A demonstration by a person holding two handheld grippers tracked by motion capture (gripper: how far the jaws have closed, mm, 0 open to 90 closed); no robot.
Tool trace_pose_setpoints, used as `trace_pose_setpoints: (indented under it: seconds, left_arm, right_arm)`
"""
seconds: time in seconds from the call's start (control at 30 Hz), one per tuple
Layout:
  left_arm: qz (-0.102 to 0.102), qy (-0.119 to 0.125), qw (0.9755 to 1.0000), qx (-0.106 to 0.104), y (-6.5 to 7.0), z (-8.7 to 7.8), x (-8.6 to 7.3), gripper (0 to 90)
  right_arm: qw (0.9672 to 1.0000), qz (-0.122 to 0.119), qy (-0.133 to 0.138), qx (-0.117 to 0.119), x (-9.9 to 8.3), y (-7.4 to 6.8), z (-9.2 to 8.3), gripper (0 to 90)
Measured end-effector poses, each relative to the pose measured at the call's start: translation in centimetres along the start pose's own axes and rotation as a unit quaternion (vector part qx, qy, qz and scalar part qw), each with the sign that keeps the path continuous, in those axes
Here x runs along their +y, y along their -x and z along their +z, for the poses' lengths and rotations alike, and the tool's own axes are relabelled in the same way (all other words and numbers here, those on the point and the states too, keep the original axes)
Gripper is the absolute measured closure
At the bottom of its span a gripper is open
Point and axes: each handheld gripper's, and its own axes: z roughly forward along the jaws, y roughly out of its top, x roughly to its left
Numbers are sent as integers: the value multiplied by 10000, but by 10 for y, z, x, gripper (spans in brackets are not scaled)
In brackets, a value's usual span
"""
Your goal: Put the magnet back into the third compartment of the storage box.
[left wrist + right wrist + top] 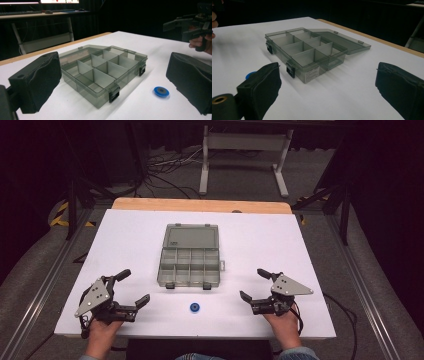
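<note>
Smoky grey see-through plastic organiser box (190,255) at frame centre, smooth and slightly glossy, thin dividers inside, dark matt latches on front edge, paper label on one end wall. Small blue disc (194,307) lower centre, smooth plastic look, dark centre. White table top (130,245), matt and smooth, bare wood strip (200,205) along upper edge. Left gripper (130,287) lower left and right gripper (252,285) lower right: black matt pads (37,80), soft and slightly wrinkled like foam or rubber; grey matt metal-looking plates on top.
</note>
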Motion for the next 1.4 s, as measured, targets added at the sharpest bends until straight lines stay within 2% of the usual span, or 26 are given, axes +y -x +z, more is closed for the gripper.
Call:
trace_pose_setpoints:
  seconds: [0.1,0.2,0.63,0.77,0.93,1.17,1.27,1.4]
  left_arm:
    - [-48,80,10000,-10,-2,-1,-1,8]
    - [-4,130,9999,60,-3,-1,-2,12]
    - [0,-127,9999,116,-2,1,-1,3]
    - [3,-135,9999,84,-2,1,-1,3]
    - [-31,-113,9999,59,-2,1,-1,3]
    - [-28,-124,9999,29,-2,2,-1,4]
    - [-15,-141,9999,28,-1,2,-1,6]
    - [-31,-122,9999,33,-2,2,-1,6]
  right_arm:
    - [10000,-63,-16,41,1,-3,1,64]
    - [9999,-89,-45,79,1,-4,2,64]
    - [9999,20,-61,107,2,-4,2,63]
    - [9998,117,-50,122,2,-3,2,58]
    - [9998,112,-75,144,4,-3,2,57]
    - [9995,134,-68,276,8,-6,5,56]
    - [9993,47,-35,361,15,-11,9,54]
    - [9985,54,54,543,23,-18,17,54]
